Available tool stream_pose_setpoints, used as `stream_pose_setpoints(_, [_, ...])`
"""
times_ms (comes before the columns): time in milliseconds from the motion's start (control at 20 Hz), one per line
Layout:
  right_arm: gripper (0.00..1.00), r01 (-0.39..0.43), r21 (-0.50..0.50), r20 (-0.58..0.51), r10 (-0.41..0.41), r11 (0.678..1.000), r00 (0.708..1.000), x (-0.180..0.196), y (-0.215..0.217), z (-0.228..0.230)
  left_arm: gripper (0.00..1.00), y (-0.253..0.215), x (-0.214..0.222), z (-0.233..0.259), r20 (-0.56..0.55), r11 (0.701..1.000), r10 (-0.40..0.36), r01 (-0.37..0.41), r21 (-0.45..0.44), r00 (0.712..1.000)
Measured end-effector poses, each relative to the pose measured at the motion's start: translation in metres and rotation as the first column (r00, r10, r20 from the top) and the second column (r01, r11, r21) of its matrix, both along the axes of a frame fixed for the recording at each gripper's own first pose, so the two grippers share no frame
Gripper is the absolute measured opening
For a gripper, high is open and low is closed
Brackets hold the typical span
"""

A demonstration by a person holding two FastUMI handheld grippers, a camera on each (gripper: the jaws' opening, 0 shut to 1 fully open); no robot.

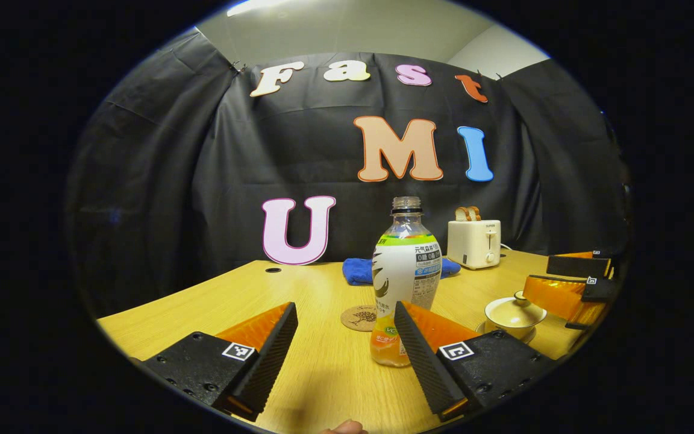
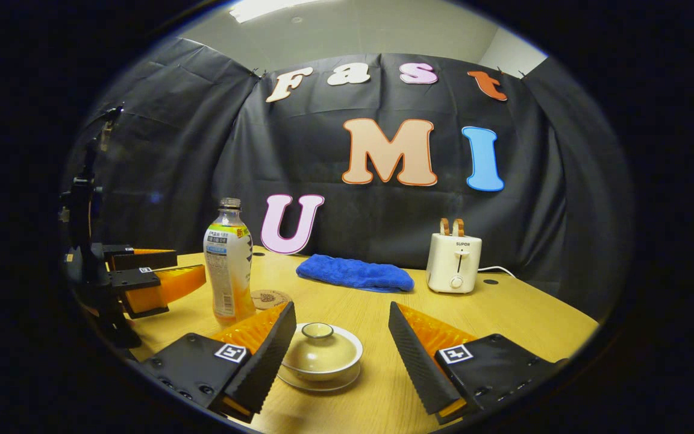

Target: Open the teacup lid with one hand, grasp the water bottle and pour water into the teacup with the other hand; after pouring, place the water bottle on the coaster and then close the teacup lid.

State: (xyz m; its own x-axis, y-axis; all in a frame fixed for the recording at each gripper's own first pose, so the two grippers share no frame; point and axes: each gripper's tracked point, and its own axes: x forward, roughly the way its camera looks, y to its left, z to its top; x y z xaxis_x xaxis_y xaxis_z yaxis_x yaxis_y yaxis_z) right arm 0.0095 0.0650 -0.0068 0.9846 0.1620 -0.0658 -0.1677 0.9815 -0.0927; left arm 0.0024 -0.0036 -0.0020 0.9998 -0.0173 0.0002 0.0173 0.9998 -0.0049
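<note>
Left gripper [image 1: 344, 331] hangs low over the wooden counter [image 1: 214, 301] with its fingers spread wide, holding nothing; the water bottle [image 1: 406, 277] stands just beyond its right finger, which covers part of the bottle's base. Right gripper [image 2: 341, 337] is likewise wide open and empty, with the teacup [image 2: 321, 355] sitting on the counter between its fingers, nearer the left one and touching neither.

The left gripper view puts the bottle straight ahead and the teacup [image 1: 514, 316] off to the right, with the right gripper's orange fingers [image 1: 564, 292] near it at the edge. The right gripper view shows the reverse: teacup close up, bottle [image 2: 226, 265] to the left, and the left gripper [image 2: 142, 277] beside the bottle, its fingers apart. A fingertip [image 1: 344, 427] of the person shows at the bottom edge of the left gripper view.

One bottle stands upright, its long axis vertical, neck up, uncapped, with orange liquid low inside. One teacup rests on its saucer [image 2: 323, 377], the lid [image 2: 318, 349] on, knob up. One round coaster [image 1: 359, 317] lies flat just left of and behind the bottle. One blue cloth [image 2: 354, 273] lies farther back, and one white toaster [image 2: 453, 262] with two slices of bread [image 2: 452, 227] stands at the back right.
</note>
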Motion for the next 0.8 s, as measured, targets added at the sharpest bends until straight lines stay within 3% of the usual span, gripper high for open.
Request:
stream_pose_setpoints(150, [0.99,-0.017,-0.023,-0.003,0.017,1.0,1.0,0.005,0.01,0.003,0.94,0.0,0.0,0.0,0.0,1.0,0.0,0.0,0.001,1.0])
stream_pose_setpoints(400, [0.76,-0.033,-0.063,-0.069,0.029,0.997,0.997,0.016,0.019,-0.01,0.95,0.001,0.0,-0.001,-0.001,1.0,0.003,-0.003,-0.001,1.0])
stream_pose_setpoints(450, [0.8,-0.036,-0.067,-0.089,0.03,0.997,0.996,0.016,0.019,-0.015,0.95,0.001,0.0,0.0,-0.001,1.0,0.005,-0.005,-0.001,1.0])
stream_pose_setpoints(550, [0.72,-0.036,-0.081,-0.109,0.027,0.996,0.994,0.017,0.021,-0.02,0.95,0.001,0.0,0.0,-0.001,1.0,0.005,-0.005,-0.001,1.0])
stream_pose_setpoints(700, [0.79,-0.05,-0.087,-0.143,0.037,0.995,0.989,0.014,0.023,-0.027,0.95,0.003,-0.001,0.0,-0.002,1.0,0.012,-0.012,-0.001,1.0])
stream_pose_setpoints(800, [0.39,-0.048,-0.071,-0.154,0.037,0.996,0.987,0.015,0.024,-0.03,0.95,0.003,0.0,0.0,-0.002,1.0,0.014,-0.014,0.0,1.0])
